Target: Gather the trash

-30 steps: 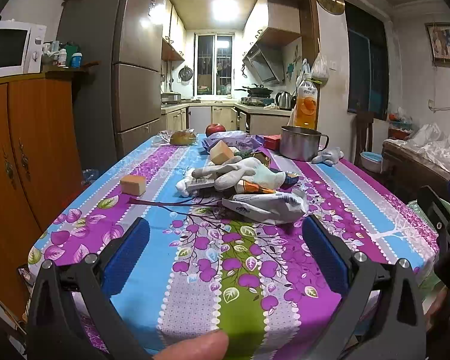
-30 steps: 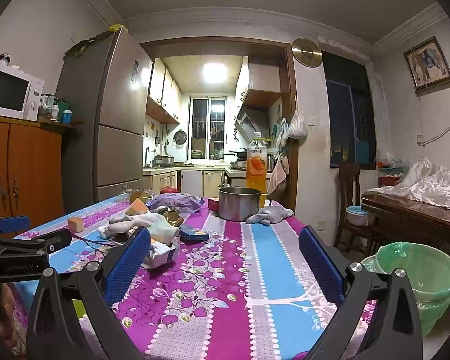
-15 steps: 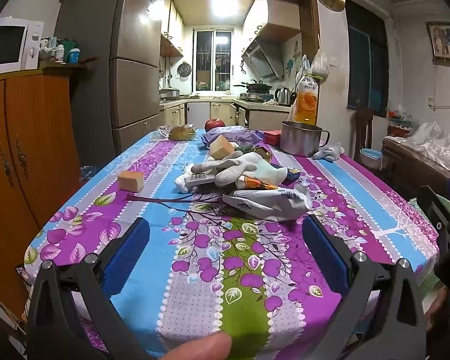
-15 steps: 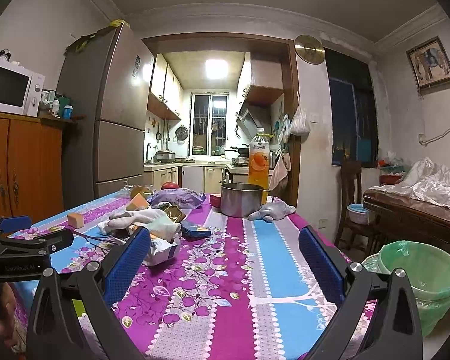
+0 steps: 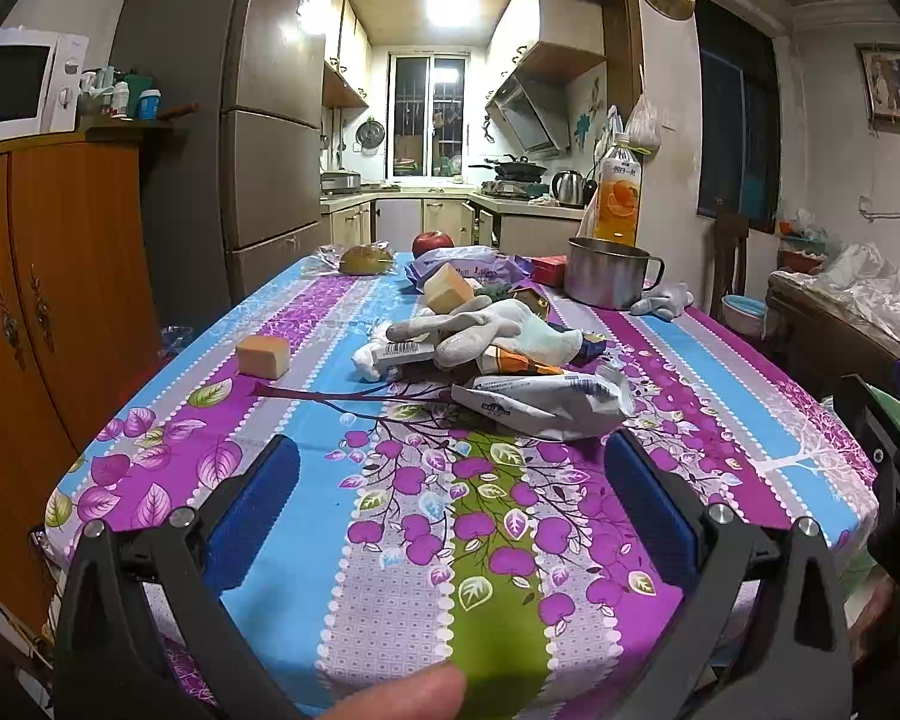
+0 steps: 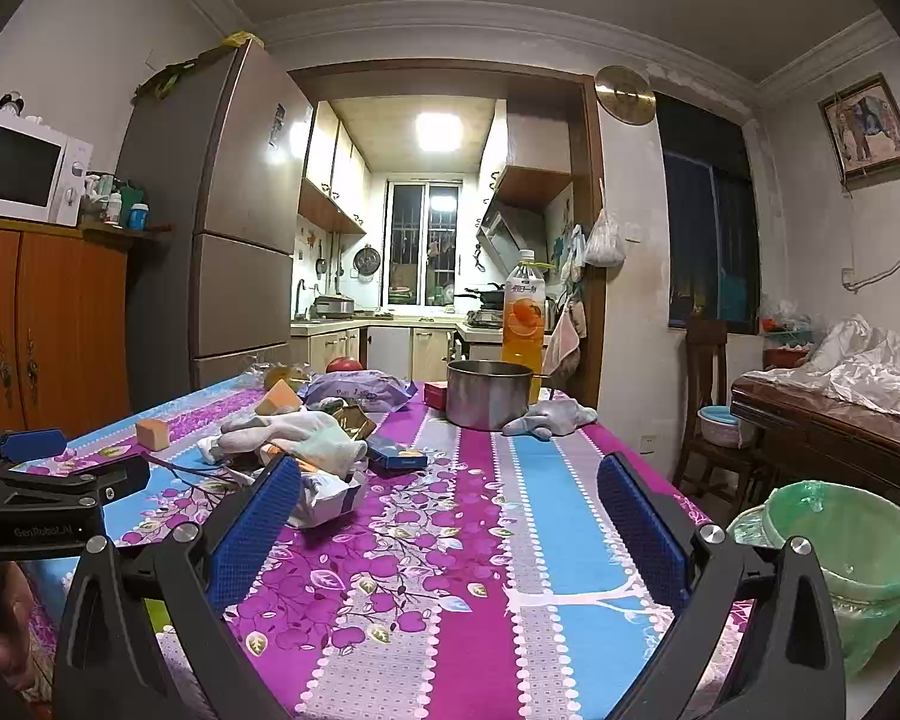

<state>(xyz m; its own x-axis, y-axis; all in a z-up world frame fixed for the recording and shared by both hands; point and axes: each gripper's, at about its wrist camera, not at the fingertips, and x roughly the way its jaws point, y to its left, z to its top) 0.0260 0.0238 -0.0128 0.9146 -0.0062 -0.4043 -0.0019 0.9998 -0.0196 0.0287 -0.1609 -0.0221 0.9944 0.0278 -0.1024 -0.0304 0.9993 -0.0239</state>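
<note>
— Left gripper [image 5: 450, 504] is spread wide and holds nothing; so is our right gripper [image 6: 447, 525], both low over the table's [image 5: 498, 612] near end.

— We aim at the pile: the white wrapper [image 5: 546, 399] lies nearest, gloves [image 5: 486, 333] behind it — the green-lined bin [image 6: 852, 564] waits just off the table's right corner.

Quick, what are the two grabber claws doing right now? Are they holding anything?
Left gripper: open, holding nothing.
Right gripper: open, holding nothing.
</note>
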